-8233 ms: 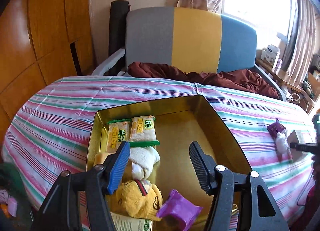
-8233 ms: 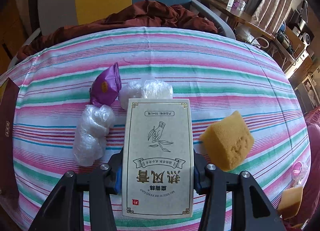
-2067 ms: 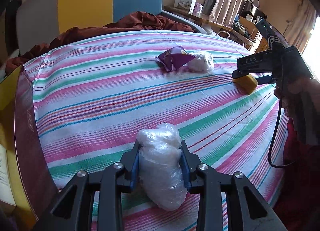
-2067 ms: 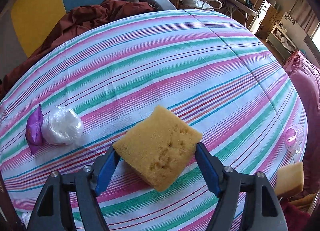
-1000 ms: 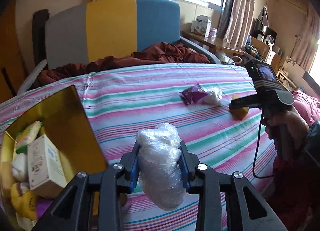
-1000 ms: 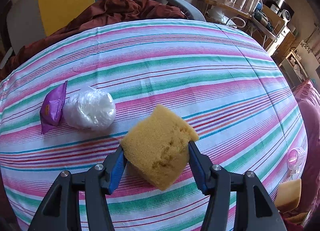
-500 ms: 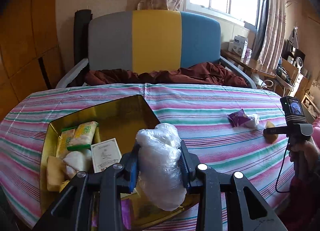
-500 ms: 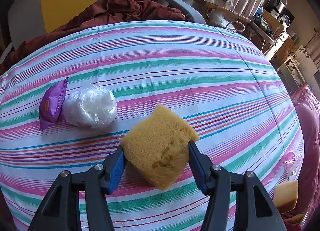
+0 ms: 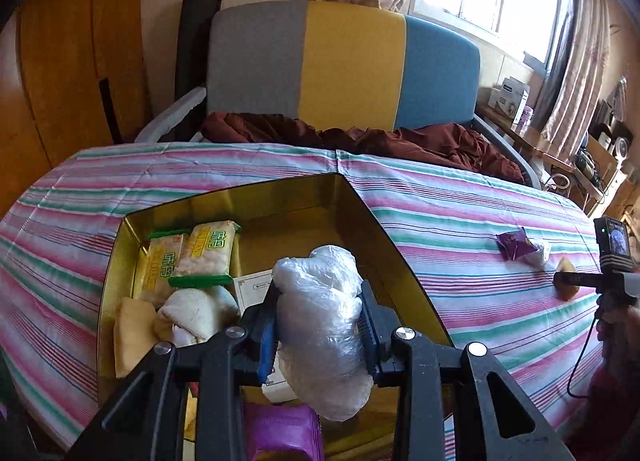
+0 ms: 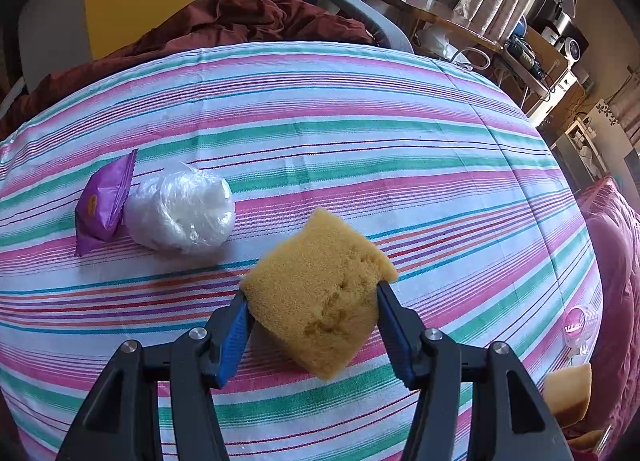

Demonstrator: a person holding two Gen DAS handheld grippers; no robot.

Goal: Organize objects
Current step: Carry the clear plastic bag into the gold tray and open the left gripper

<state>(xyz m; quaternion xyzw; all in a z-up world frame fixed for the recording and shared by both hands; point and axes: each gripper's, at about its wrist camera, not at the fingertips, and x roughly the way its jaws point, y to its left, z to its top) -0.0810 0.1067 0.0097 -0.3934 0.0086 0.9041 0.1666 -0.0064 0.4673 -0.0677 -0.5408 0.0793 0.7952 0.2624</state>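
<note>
My left gripper [image 9: 320, 317] is shut on a clear plastic-wrapped bundle [image 9: 320, 325] and holds it above the open gold tin [image 9: 384, 245]. The tin holds two green cracker packs [image 9: 188, 257], a white cloth roll [image 9: 196, 313], a paper box and a purple packet [image 9: 280, 437]. My right gripper [image 10: 312, 313] is shut on a yellow sponge [image 10: 320, 293] just above the striped cloth. A purple packet [image 10: 104, 201] and a second plastic-wrapped bundle [image 10: 184, 213] lie side by side on the cloth to its left.
A striped cloth [image 10: 360, 133] covers the table. A chair with a dark red blanket [image 9: 360, 137] stands behind it. Another sponge [image 10: 568, 389] lies off the table's right edge. The right gripper's handle and hand show in the left wrist view [image 9: 612, 281].
My left gripper has carried the plastic bundle from the table's right side over to above the tin. My right gripper has closed on the sponge and holds it nearly still.
</note>
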